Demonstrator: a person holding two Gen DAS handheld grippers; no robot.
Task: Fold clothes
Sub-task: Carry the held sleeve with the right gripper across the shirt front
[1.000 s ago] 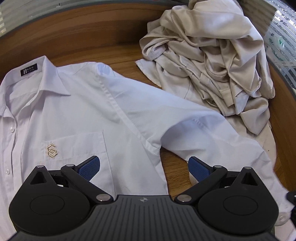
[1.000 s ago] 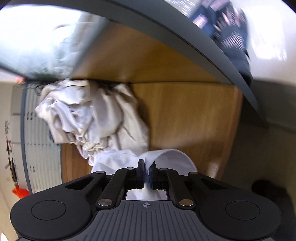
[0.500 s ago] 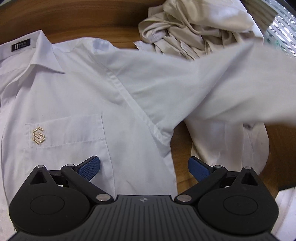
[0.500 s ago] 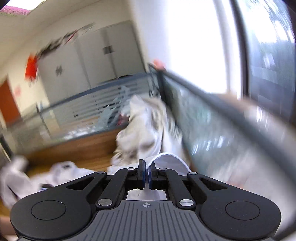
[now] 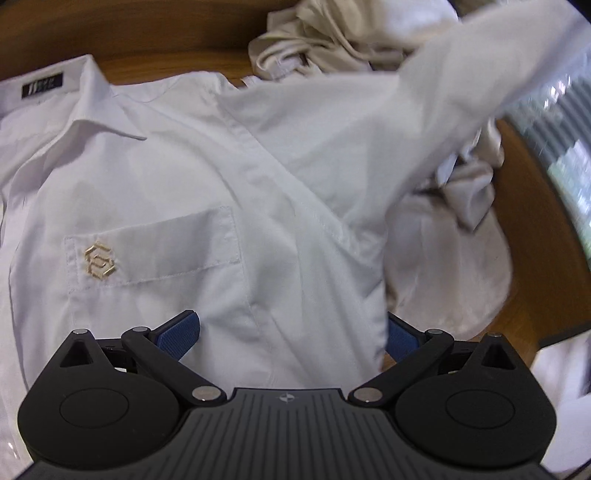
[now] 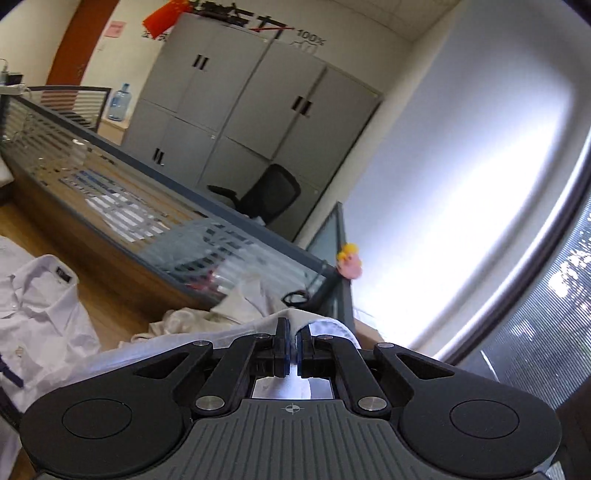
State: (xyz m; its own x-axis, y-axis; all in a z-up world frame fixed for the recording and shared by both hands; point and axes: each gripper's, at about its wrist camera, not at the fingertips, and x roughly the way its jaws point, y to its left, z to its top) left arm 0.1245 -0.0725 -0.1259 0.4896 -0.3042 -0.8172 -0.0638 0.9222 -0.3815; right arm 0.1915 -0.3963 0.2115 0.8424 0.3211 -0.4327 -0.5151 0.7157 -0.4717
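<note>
A white shirt [image 5: 192, 177] with a gold chest logo lies front up on the wooden table [image 5: 532, 206]. My left gripper [image 5: 291, 332] is open, its jaws spread low over the shirt's side below the pocket, holding nothing. The shirt's sleeve [image 5: 461, 70] is lifted up and to the right, off the table. My right gripper [image 6: 293, 347] is shut on the sleeve's cuff [image 6: 325, 326] and holds it high in the air. The shirt's collar [image 6: 44, 273] shows at lower left in the right wrist view.
A crumpled beige garment pile [image 5: 351, 33] lies beyond the shirt, also in the right wrist view [image 6: 221, 312]. A glass partition [image 6: 155, 221] borders the table. Grey cabinets [image 6: 240, 110] and a black office chair [image 6: 269, 195] stand behind it.
My right gripper has swung upward with the cuff, lifting the sleeve off the table. My left gripper has moved closer over the shirt's side and stayed open.
</note>
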